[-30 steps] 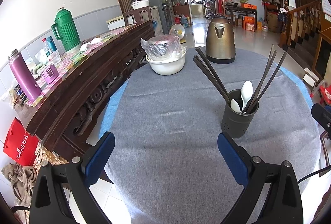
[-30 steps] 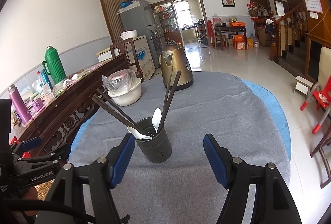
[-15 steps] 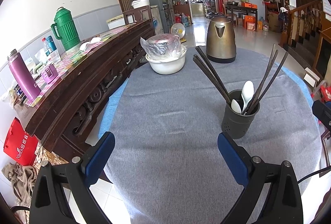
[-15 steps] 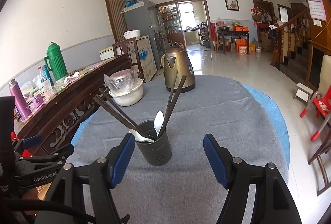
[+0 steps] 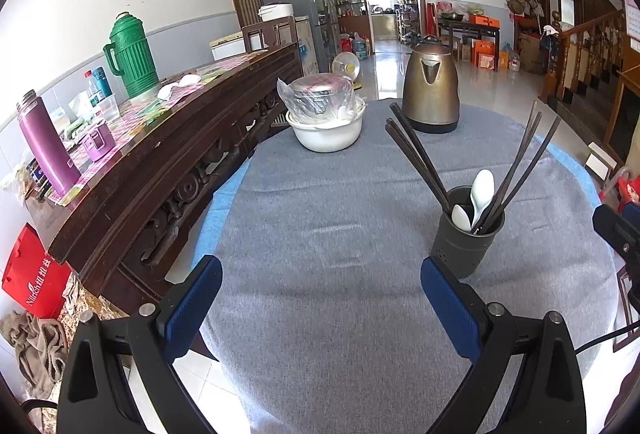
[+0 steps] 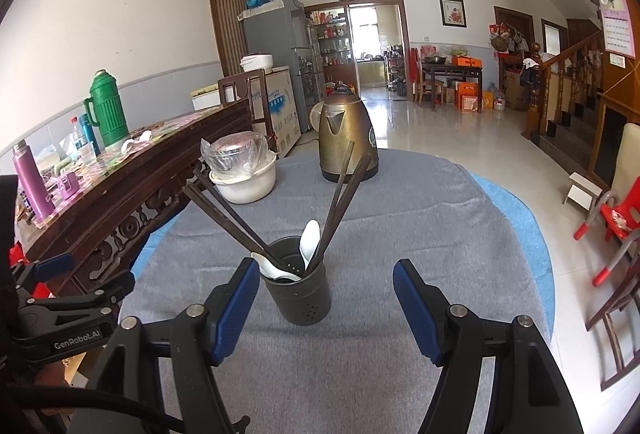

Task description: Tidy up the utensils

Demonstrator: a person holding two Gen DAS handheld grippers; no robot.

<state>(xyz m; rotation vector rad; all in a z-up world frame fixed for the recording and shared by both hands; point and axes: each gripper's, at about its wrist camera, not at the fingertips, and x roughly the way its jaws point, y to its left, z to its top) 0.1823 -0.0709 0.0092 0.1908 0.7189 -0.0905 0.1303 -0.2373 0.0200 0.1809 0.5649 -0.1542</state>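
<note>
A dark grey utensil holder stands on the grey tablecloth. It holds several dark chopsticks and two white spoons. My left gripper is open and empty, with the holder just beyond its right fingertip. In the right wrist view the holder stands just ahead of my open, empty right gripper, closer to its left finger. The chopsticks lean outward and the spoons rest inside.
A bronze kettle and a white bowl with a plastic-wrapped pot stand at the table's far side. A dark wooden sideboard with flasks runs along the left. The left gripper shows at left in the right wrist view.
The right gripper has tilted up and pulled back slightly from the holder. The left gripper has barely moved.
</note>
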